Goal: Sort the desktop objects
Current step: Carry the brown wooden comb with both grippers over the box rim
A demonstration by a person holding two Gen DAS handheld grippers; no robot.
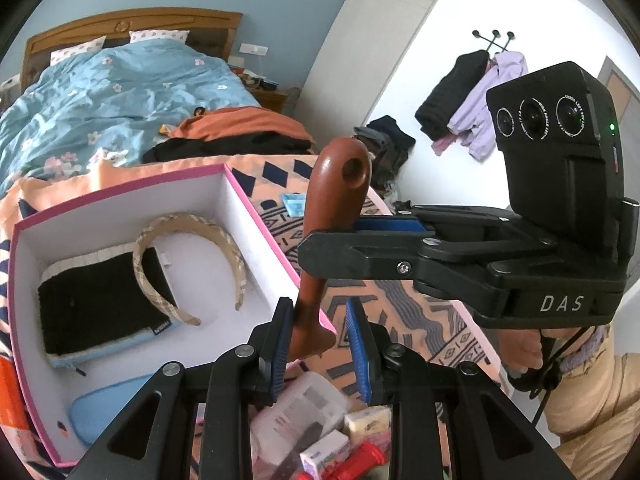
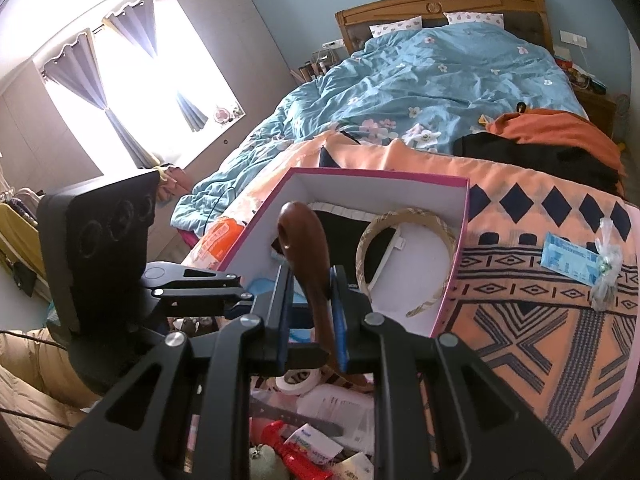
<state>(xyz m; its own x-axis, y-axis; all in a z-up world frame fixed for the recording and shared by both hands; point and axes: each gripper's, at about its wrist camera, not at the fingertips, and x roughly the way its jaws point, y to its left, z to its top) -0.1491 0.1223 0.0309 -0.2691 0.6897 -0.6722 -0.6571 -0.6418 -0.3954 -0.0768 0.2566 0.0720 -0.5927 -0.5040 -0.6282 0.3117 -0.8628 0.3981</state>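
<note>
From my left wrist view, the white cardboard box with a pink rim [image 1: 276,240] sits furthest left on the table, which is draped in a peach cloth with navy geometric print [image 1: 404,312]. Inside the box lie a fuzzy black pouch edged in pale blue [image 1: 92,308], a curved beige plaid headband [image 1: 224,236] and a smooth light-blue case [image 1: 108,408]. Next comes my left claw [image 1: 316,344], its ribbed blue pads set apart; the smooth reddish-brown wooden handle with a round hole near its rounded end [image 1: 336,208] touches the left pad, with a gap on the other side. Further right, my right claw [image 2: 311,312] grips that same handle, its blue pads pressed flat on both sides, holding it upright over the box's near edge. Below both claws sits a jumble of small packets and a red plastic item [image 1: 360,460]. Far right on the cloth lies a flat blue packet [image 2: 568,260] beside a crinkled clear bag [image 2: 606,276].
</note>
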